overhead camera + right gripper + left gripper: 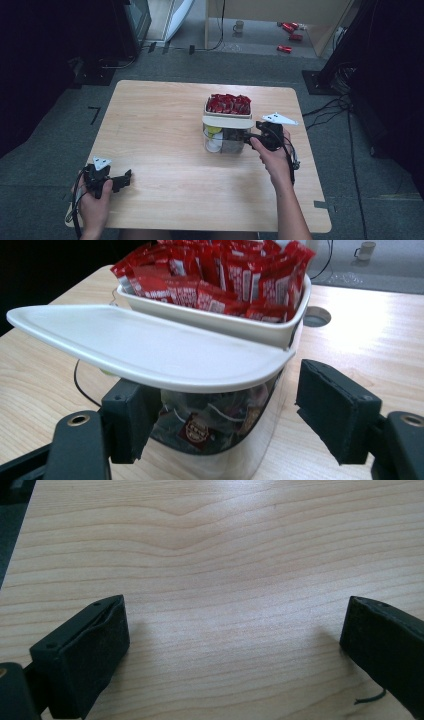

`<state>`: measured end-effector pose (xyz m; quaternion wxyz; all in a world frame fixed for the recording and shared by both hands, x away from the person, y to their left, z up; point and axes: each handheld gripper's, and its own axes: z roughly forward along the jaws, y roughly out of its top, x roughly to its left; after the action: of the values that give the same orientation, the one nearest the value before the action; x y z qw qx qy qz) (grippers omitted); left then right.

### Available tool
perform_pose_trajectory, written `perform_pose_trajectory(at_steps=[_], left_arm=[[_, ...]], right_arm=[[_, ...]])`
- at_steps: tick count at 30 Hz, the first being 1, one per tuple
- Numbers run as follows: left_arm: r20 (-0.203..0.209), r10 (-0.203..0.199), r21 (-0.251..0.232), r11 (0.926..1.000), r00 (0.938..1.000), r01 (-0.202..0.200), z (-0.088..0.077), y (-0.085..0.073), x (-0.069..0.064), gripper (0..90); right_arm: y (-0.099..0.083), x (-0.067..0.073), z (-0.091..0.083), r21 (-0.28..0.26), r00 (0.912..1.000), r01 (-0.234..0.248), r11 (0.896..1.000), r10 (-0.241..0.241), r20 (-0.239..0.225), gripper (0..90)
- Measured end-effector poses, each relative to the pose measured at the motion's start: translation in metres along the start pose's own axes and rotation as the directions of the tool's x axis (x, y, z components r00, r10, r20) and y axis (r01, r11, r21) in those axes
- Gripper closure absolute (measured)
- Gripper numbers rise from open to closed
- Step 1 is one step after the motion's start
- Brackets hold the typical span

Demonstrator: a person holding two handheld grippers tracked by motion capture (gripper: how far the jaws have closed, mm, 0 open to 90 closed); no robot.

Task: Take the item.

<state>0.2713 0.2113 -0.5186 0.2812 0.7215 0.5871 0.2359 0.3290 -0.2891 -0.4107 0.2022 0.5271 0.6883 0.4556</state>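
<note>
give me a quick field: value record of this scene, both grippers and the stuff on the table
surface: wooden table
container: clear box with white lid
top tray: white tray full of red packets
box contents: sachets seen through the clear wall
left hand-held gripper: open, over bare wood at the table's near left corner
right hand-held gripper: open, jaws either side of the box, under the lid
floor: mug

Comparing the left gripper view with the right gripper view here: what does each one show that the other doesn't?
Left gripper view: the left gripper with jaws wide apart over bare wood. Right gripper view: the right gripper, jaws open on either side of a clear container, its white lid swung open, and a tray of red packets on top. Both show the wooden table.
</note>
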Motion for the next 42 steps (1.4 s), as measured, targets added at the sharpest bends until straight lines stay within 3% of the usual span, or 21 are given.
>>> perform_pose_trajectory(at_steps=[13, 23, 26, 32, 39, 42], left_arm=[[0.000, 0.001, 0.001, 1.0000, 1.0000, -0.001, 0.000, 0.000, 0.000, 0.0], [0.000, 0.001, 0.001, 1.0000, 1.0000, -0.001, 0.000, 0.000, 0.000, 0.0], [0.000, 0.001, 0.001, 1.0000, 1.0000, -0.001, 0.000, 0.000, 0.000, 0.0], [0.000, 0.001, 0.001, 1.0000, 1.0000, -0.001, 0.000, 0.000, 0.000, 0.0], [0.000, 0.001, 0.001, 1.0000, 1.0000, -0.001, 0.000, 0.000, 0.000, 0.0], [0.000, 0.001, 0.000, 1.0000, 1.0000, -0.001, 0.000, 0.000, 0.000, 0.0]], right_arm=[[-0.023, -0.012, -0.004, 0.016, 0.9993, -0.030, 0.999, 0.030, 0.023, 26.9], [-0.034, -0.030, -0.007, 0.044, 0.9940, -0.061, 0.997, 0.057, 0.094, 28.4], [-0.027, -0.037, -0.010, 0.024, 0.9871, -0.093, 0.995, 0.089, 0.133, 29.7], [-0.012, -0.033, -0.011, -0.004, 0.9869, -0.078, 0.997, 0.078, 0.141, 30.9], [0.013, -0.017, -0.002, -0.034, 0.9917, -0.044, 0.998, 0.048, 0.119, 35.3], [0.022, -0.011, 0.006, -0.052, 0.9951, -0.042, 0.998, 0.047, 0.087, 40.2]])
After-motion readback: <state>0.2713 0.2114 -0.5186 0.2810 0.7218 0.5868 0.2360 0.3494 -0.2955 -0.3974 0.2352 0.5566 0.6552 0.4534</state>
